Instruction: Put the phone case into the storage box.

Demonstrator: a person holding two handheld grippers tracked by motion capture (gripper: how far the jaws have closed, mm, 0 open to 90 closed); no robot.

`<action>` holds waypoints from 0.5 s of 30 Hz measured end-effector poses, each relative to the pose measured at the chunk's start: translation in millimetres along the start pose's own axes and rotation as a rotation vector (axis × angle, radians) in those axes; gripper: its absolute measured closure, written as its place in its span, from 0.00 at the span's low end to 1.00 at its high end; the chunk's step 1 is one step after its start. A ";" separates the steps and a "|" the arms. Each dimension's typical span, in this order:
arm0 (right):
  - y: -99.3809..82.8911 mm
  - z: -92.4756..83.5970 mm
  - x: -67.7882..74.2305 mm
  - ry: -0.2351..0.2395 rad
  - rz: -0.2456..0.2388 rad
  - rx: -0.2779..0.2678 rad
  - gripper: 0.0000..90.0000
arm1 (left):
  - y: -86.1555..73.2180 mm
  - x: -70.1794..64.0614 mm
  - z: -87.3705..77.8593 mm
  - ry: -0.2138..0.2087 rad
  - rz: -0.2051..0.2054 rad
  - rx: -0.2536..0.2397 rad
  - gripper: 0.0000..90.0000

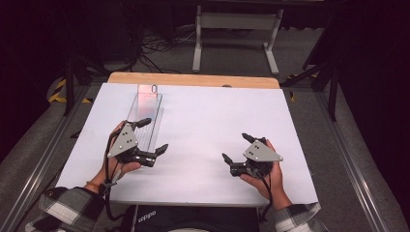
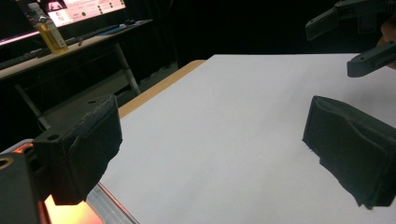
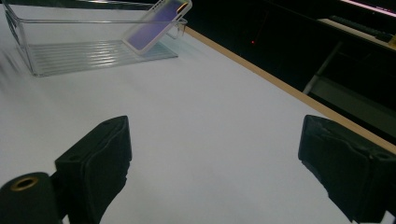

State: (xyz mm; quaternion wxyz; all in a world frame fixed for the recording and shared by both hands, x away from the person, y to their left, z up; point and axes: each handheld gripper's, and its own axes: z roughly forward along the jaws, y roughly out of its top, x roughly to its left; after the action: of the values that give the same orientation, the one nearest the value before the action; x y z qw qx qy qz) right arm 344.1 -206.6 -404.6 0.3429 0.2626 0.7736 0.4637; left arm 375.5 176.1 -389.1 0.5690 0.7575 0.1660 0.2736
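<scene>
A clear plastic tray (image 1: 145, 121) lies lengthwise on the left of the white table (image 1: 203, 125). A pale phone case (image 1: 147, 90) with a pinkish glow leans against the tray's far end; in the right gripper view the phone case (image 3: 156, 23) stands tilted inside the tray (image 3: 93, 51). My left gripper (image 1: 152, 135) is open over the tray's near end, holding nothing. Its pads (image 2: 84, 149) stand wide apart around bare table, with the tray's rim (image 2: 109, 205) at the bottom left. My right gripper (image 1: 238, 148) is open over bare table right of centre, its fingers (image 3: 98, 163) empty.
A wooden strip (image 1: 193, 79) edges the table's far side. Beyond it are a white stand's legs (image 1: 237, 38) and cables on the floor. A bench with a yellow bottle (image 2: 46, 30) and a lit screen stands off the table. The right gripper (image 2: 364, 37) appears top right in the left gripper view.
</scene>
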 end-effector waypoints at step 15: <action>2.0 0.4 6.0 -0.002 -0.006 0.002 0.10 | -7.7 -9.3 -2.1 -0.021 -0.006 0.007 0.06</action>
State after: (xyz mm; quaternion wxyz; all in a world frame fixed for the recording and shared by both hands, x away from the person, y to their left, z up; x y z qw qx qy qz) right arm 340.8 -201.2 -404.6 0.3448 0.2613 0.7745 0.4615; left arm 367.2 174.8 -398.1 0.5691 0.7618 0.1632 0.2632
